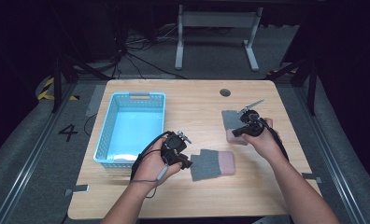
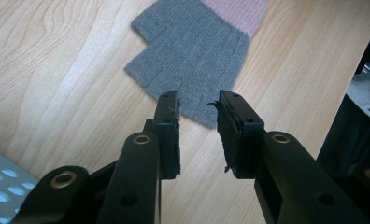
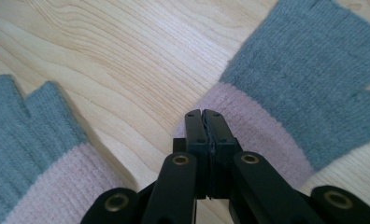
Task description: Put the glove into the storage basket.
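Note:
Two grey knit gloves with pink cuffs lie flat on the wooden table. The near glove sits just right of my left gripper. That gripper's jaws stand open, low over the glove's grey finger edge, with nothing between them. The far glove lies under my right gripper. Its jaws are pressed shut, with their tips at the edge of that glove's pink cuff. No fabric shows between them.
A light blue plastic basket stands on the left half of the table, close to my left hand; its corner shows in the left gripper view. A round cable hole sits near the far edge. A white table frame stands behind.

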The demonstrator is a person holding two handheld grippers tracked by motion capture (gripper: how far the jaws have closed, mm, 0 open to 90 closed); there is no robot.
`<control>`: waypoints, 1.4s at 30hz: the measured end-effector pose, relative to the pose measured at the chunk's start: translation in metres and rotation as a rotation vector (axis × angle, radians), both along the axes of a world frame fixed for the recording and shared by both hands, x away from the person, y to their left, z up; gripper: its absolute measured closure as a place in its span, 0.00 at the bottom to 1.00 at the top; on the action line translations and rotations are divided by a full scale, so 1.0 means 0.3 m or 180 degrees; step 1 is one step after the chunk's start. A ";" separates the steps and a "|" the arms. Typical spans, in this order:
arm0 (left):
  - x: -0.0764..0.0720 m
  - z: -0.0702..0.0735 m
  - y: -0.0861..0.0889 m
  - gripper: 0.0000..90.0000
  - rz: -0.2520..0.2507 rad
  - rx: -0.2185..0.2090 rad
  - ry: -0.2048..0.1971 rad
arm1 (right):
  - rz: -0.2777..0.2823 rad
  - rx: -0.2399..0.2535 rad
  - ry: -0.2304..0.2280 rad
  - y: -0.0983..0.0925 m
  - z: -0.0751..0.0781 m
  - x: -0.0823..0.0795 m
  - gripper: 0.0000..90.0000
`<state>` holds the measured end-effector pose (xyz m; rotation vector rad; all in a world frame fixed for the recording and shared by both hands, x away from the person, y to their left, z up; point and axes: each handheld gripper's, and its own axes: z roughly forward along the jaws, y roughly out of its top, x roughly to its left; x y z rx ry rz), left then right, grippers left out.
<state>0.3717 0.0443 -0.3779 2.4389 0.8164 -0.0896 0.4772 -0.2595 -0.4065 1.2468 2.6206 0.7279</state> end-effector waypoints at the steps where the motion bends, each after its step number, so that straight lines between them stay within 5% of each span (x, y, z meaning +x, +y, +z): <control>1: 0.000 0.000 0.000 0.77 0.0001 0.0000 -0.0002 | -0.0003 -0.0014 0.0005 0.004 -0.007 0.003 1.00; 19: 0.002 -0.001 0.003 0.77 0.0002 0.0012 0.0025 | -0.0071 -0.0053 0.0112 -0.004 -0.050 0.020 1.00; 42: 0.005 0.000 0.001 0.77 0.0004 0.0026 0.0046 | -0.0253 -0.0093 0.0219 -0.171 -0.043 -0.063 1.00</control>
